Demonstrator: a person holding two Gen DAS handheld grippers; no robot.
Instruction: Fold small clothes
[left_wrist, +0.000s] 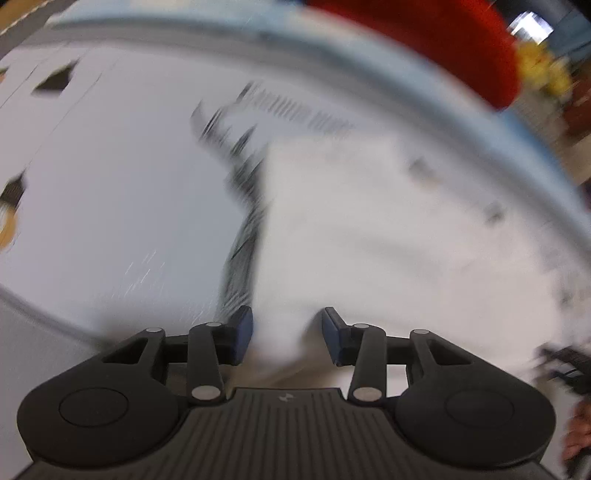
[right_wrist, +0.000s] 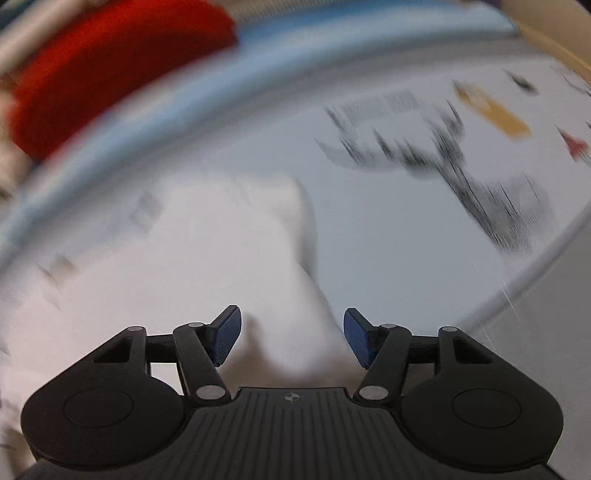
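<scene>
Two grippers over white garment (left_wrist: 369, 229), views blurred
Left gripper (left_wrist: 287, 334) and right gripper (right_wrist: 292, 336) fingers spread around cloth folds at 12 o'clock; close both evenly before lifting

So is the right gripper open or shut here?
Open. The right gripper's blue fingers stand apart, with the white garment bunched between them, not pinched.

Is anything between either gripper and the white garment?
Nothing visible. The white garment already runs up between the open pads of the left gripper, and likewise the right gripper. Both views are motion-blurred.
</scene>
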